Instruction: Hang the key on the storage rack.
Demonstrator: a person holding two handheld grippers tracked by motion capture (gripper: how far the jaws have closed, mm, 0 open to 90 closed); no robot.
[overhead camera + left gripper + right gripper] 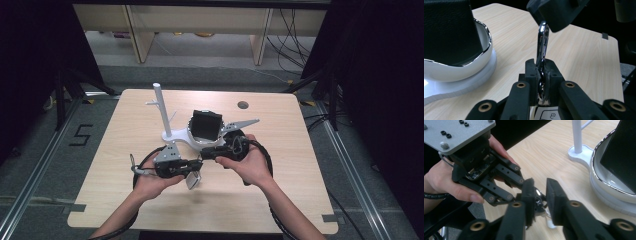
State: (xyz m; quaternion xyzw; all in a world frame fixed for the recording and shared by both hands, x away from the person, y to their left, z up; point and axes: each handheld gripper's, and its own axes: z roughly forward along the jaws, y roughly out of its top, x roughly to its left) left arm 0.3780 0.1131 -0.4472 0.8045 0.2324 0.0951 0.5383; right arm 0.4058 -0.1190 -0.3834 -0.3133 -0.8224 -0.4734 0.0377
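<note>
My left gripper [200, 163] [541, 72] is shut on a chrome key ring clip [543, 37] that stands up between its pads. A pale key fob [194, 180] [546, 115] hangs below the clip. From the right, my right gripper [213, 154] [541, 192] meets the left one tip to tip. Its jaws are open: the shiny clip [538, 194] lies against one pad and a gap separates it from the other. In the left gripper view, one right fingertip [554, 12] hovers over the clip's top.
Just behind the grippers a white stand has a tall pegged post [161, 107] [577, 135] and a chrome-rimmed dish [192, 138] [485, 50] [599, 172]. A black box [206, 125] [449, 30] [621, 152] sits in the dish. A cable hole [243, 105] is at the table's back.
</note>
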